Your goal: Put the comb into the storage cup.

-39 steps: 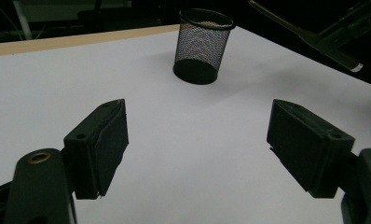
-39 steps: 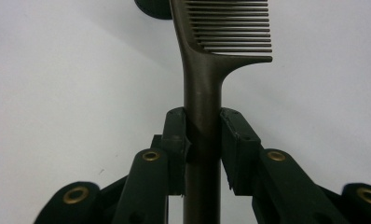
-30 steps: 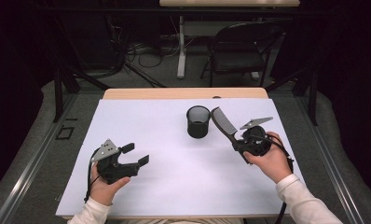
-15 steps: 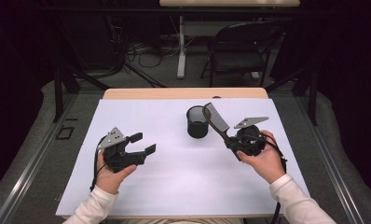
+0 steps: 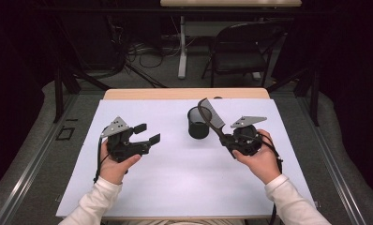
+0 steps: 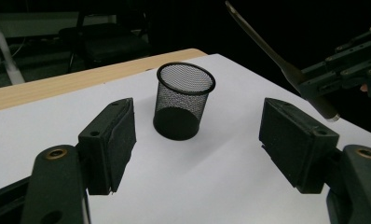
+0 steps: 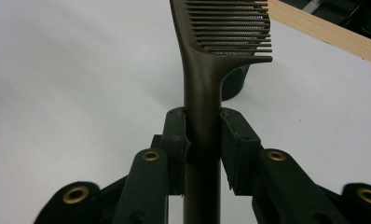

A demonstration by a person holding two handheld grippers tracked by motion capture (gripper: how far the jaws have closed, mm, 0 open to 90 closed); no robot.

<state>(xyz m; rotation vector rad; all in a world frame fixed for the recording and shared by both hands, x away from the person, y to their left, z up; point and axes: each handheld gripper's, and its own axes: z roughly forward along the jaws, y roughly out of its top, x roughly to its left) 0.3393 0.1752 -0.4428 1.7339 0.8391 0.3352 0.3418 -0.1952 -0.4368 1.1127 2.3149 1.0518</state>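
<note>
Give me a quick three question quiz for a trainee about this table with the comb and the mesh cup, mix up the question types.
1. True or false: the right gripper is clamped on the handle of the comb.
2. What stands between the jaws of the left gripper? A) the mesh cup B) the comb C) nothing
3. In a few words: is the mesh cup upright or tipped over, and what covers the table under it?

Key
1. True; the pads press the handle from both sides.
2. C; the jaws stand apart with nothing between them.
3. Upright, mouth up, on a white sheet.
</note>
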